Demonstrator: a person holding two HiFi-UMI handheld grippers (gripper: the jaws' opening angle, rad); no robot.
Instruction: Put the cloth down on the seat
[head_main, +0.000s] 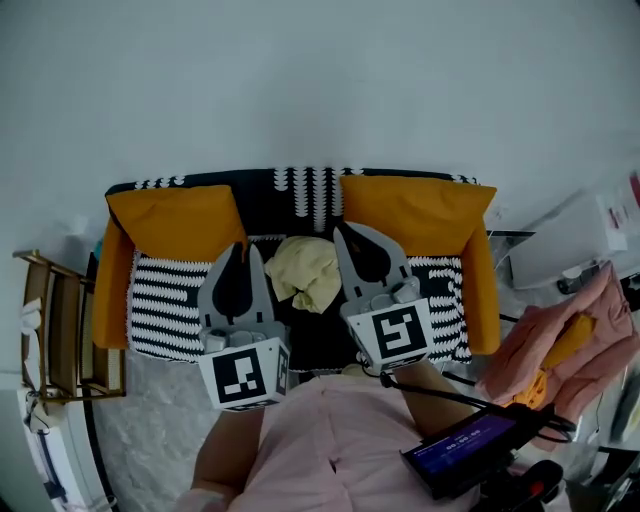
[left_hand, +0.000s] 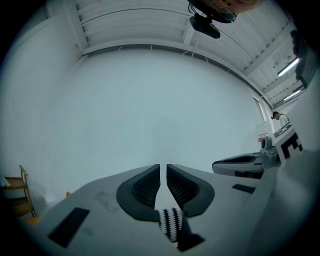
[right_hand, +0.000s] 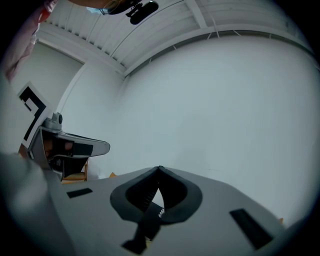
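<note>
Head view: the cloth (head_main: 305, 272), pale yellow and softly crumpled, lies on the seat (head_main: 165, 305) of a sofa with a black-and-white striped cover, between two orange cushions (head_main: 175, 222), so the task looks done. The left gripper (head_main: 243, 250) and right gripper (head_main: 352, 240) flank it.

Left gripper view: the ribbed grey jaws are together and empty, facing a plain white wall (left_hand: 150, 100). The striped sliver below them is probably the seat cover.

Right gripper view: the jaws meet at the tips and hold nothing.
</note>
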